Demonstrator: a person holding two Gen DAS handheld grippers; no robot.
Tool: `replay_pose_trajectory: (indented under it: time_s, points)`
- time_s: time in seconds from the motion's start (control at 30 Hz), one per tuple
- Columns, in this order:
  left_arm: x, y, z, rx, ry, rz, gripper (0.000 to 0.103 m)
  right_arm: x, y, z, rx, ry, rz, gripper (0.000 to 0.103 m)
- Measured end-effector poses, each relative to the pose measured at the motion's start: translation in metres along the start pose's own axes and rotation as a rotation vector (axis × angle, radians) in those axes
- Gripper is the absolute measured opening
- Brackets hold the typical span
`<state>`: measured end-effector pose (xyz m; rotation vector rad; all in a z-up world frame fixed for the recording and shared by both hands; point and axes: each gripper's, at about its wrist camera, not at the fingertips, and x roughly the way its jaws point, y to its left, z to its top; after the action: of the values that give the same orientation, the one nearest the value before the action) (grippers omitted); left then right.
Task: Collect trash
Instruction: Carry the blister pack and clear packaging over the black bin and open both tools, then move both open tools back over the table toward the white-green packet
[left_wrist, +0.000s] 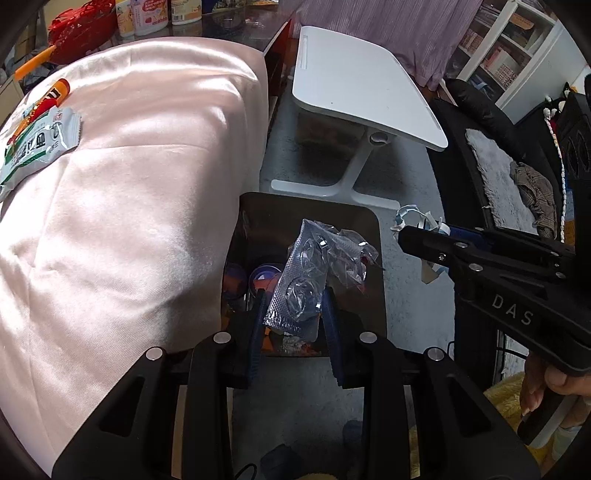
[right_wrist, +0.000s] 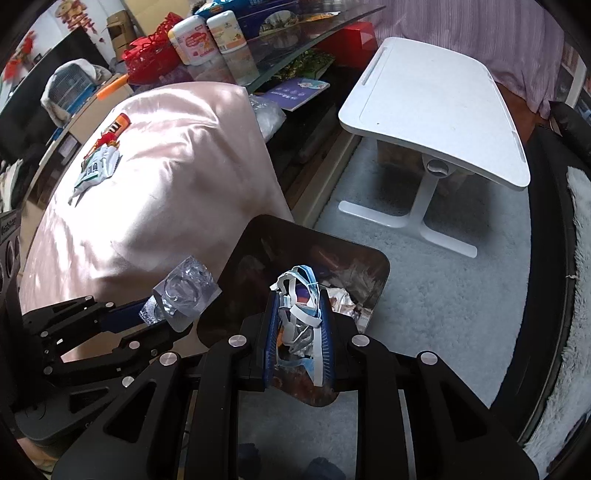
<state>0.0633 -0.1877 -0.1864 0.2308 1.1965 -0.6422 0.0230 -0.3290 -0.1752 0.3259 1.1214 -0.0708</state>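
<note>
Both grippers pointed steeply down over the dark rectangular trash bin (left_wrist: 373, 236): the left gripper (left_wrist: 295, 310) pinched a crumpled clear-and-foil blister pack (left_wrist: 295, 284), the right gripper (right_wrist: 297, 325) clamped a crumpled blue-and-white face mask (right_wrist: 299, 295). The bin stood between the pink cloth-covered cushion (left_wrist: 140, 184) and pale carpet (right_wrist: 424, 280), the right side open. Only the left view showed the hand (left_wrist: 543, 384) on the right gripper's handle.
</note>
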Motion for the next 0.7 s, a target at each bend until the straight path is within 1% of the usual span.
replay_pose_trajectory:
  time_s: [0.17, 0.23, 0.27, 0.43, 0.47, 0.5, 0.53, 0.6, 0.63, 0.7]
  points:
    - [0.008, -0.001, 0.004, 0.000, 0.018, -0.010, 0.029, 0.009, -0.005, 0.003, 0.017, 0.015, -0.023, 0.025]
    - [0.009, -0.002, 0.005, 0.002, 0.020, -0.013, 0.029, 0.010, -0.007, 0.004, 0.026, 0.015, -0.028, 0.028]
    - [0.009, -0.002, 0.005, 0.002, 0.019, -0.016, 0.029, 0.010, -0.008, 0.004, 0.030, 0.014, -0.027, 0.031]
    - [0.006, -0.004, 0.006, -0.002, 0.019, -0.029, 0.035, 0.008, -0.009, 0.005, 0.032, 0.006, -0.018, 0.033]
    - [0.005, -0.005, 0.006, 0.002, 0.016, -0.026, 0.038, 0.007, -0.009, 0.006, 0.033, 0.003, -0.018, 0.040]
    - [0.002, -0.007, 0.005, 0.006, 0.011, -0.024, 0.041, 0.005, -0.009, 0.006, 0.036, -0.002, -0.016, 0.049]
    - [-0.001, -0.007, 0.004, 0.009, 0.005, -0.020, 0.043, 0.003, -0.009, 0.006, 0.039, -0.007, -0.013, 0.052]
    - [-0.009, -0.009, 0.003, 0.014, -0.012, -0.004, 0.048, -0.001, -0.008, 0.007, 0.041, -0.019, -0.005, 0.055]
    - [-0.014, -0.009, 0.003, 0.015, -0.020, 0.002, 0.049, -0.004, -0.007, 0.007, 0.040, -0.026, -0.003, 0.055]
    - [-0.025, -0.007, 0.002, 0.009, -0.038, 0.005, 0.052, -0.008, -0.005, 0.007, 0.041, -0.036, 0.002, 0.060]
